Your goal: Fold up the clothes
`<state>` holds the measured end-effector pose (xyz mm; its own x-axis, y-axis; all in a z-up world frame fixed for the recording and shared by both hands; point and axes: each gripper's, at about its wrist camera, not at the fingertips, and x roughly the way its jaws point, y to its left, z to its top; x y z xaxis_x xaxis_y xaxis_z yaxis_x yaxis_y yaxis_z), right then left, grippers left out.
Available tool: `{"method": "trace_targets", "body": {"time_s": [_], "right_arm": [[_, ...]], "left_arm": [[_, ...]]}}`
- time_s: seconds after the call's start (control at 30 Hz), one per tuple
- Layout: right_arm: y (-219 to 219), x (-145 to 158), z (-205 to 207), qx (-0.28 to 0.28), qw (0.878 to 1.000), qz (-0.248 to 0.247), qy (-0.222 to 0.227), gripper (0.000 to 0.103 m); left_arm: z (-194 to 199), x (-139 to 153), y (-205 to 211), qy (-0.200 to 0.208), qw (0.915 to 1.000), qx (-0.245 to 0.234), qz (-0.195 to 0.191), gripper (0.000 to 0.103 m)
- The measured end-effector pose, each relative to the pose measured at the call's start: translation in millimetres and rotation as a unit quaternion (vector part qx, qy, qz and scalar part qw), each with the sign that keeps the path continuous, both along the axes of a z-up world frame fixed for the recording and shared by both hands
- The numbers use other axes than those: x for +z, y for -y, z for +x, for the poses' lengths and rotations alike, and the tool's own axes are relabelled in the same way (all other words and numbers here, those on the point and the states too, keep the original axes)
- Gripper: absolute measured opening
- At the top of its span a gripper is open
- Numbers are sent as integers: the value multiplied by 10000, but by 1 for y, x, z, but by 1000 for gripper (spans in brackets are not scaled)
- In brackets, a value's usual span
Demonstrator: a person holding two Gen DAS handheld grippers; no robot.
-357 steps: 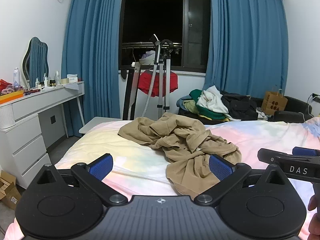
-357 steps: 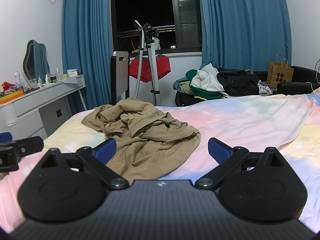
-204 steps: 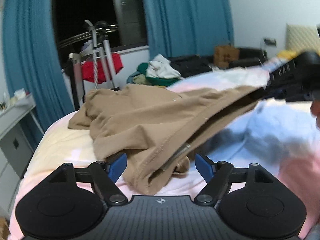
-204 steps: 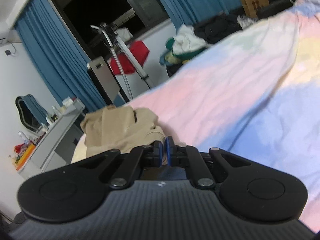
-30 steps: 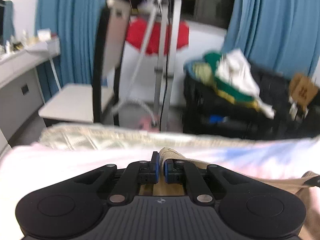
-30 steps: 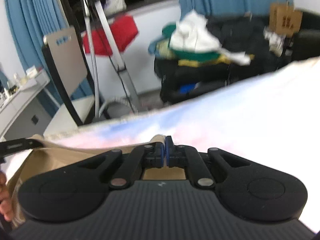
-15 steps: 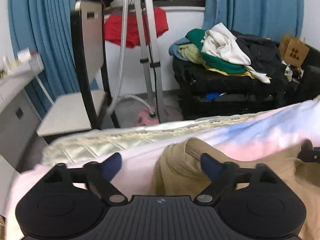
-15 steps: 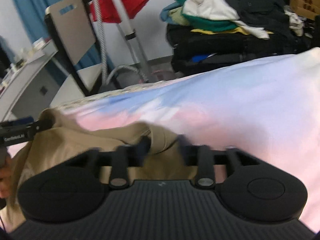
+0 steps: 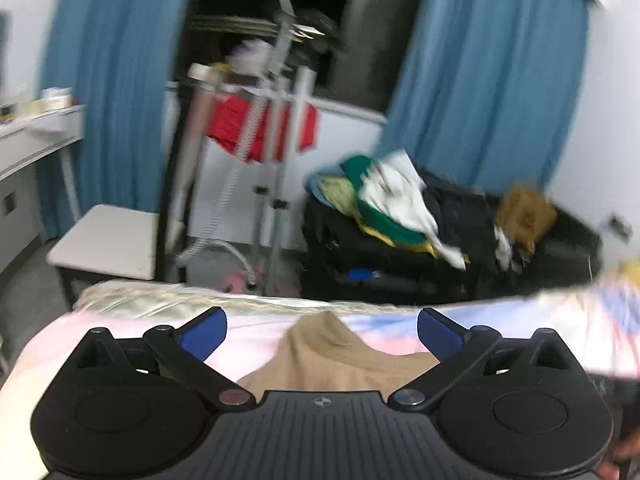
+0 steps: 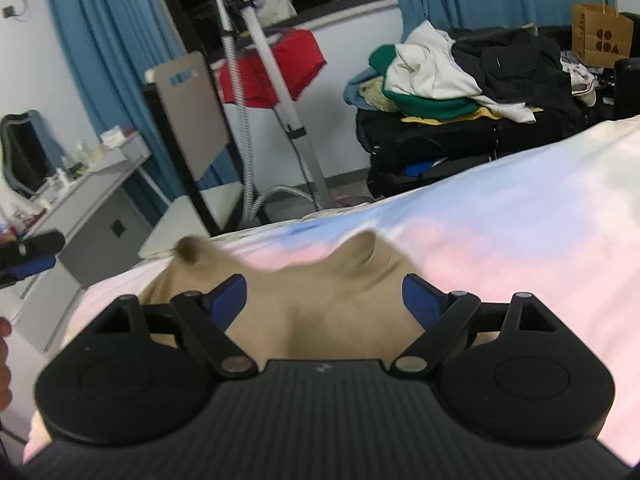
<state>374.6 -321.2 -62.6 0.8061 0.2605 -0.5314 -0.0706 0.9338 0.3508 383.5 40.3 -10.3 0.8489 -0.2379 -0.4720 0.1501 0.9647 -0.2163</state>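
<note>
Both grippers let go a second ago: back then each one pinched a bit of the tan shirt, and now the cloth is loose and lies on the bed. On my left gripper (image 9: 322, 330) the blue fingers (image 9: 202, 330) are far apart and the jaws are opening, with nothing pressed between them. On my right gripper (image 10: 324, 300) the blue pads (image 10: 418, 300) are also apart and its jaws are opening too. Nothing is squeezed there, but the cloth shows in the gap under them. I see the tan shirt (image 10: 320, 288) flat on the pastel bedspread (image 10: 520, 220), close to the far edge of the bed and right in front of both grippers. Two small bumps of cloth stick up along its far edge, one to the left and one nearer the middle. In the left view only a small hump of the shirt (image 9: 332, 354) peeks out between the fingers. That picture is blurry. Past the bed I see blue curtains (image 10: 100, 60), a dark window, a metal stand (image 10: 276, 92) with a red cloth (image 10: 280, 68) on it, and a pile of clothes (image 10: 452, 76) on something black. A brown paper bag (image 10: 600, 36) stands far right. A white desk (image 10: 96, 192) with small things on top is on the left. At the left edge of the right view I see the tip of my other gripper and a bit of a hand (image 10: 4, 356).
</note>
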Motion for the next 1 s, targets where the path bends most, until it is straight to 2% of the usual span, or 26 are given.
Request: {"method": "trace_targets", "body": {"time_s": [0.13, 0.3, 0.47, 0.5, 0.53, 0.57, 0.63, 0.7, 0.77, 0.93, 0.97, 1.0], "right_arm": [[-8, 10, -68, -32, 9999, 96, 107, 86], [-15, 30, -160, -59, 9986, 419, 309, 86], [-17, 23, -241, -288, 9960, 749, 382, 84], [-17, 18, -252, -312, 9958, 802, 318, 73], [-16, 14, -259, -358, 9952, 870, 266, 65], [-14, 10, -265, -403, 9945, 938, 213, 61], [-10, -1, -271, -451, 9926, 1122, 122, 38], [-8, -11, -265, -510, 9924, 1117, 13, 29], [-8, -21, -255, -556, 9927, 1068, -18, 29], [-3, -45, -231, -638, 9905, 1210, -153, 29], [-2, -48, -227, -650, 9902, 1222, -181, 29], [-1, -51, -222, -662, 9899, 1235, -210, 29]], "left_arm": [[-55, -4, -38, -253, 9972, 581, -401, 102], [-124, -22, -80, -513, 9885, 1004, -1003, 100], [-157, -59, -127, -924, 9666, 1534, -1836, 92], [-160, -67, -135, -985, 9613, 1643, -1978, 89], [-161, -75, -143, -1046, 9563, 1748, -2096, 88], [-161, -82, -150, -1109, 9504, 1855, -2235, 83], [-155, -97, -163, -1218, 9367, 2059, -2557, 74], [-146, -112, -169, -1225, 9280, 2175, -2765, 63], [-136, -126, -174, -1210, 9219, 2261, -2904, 58], [-110, -142, -173, -937, 9257, 2091, -3009, 45], [-106, -143, -172, -919, 9282, 2013, -2991, 34], [-102, -144, -171, -901, 9307, 1934, -2972, 12]]}}
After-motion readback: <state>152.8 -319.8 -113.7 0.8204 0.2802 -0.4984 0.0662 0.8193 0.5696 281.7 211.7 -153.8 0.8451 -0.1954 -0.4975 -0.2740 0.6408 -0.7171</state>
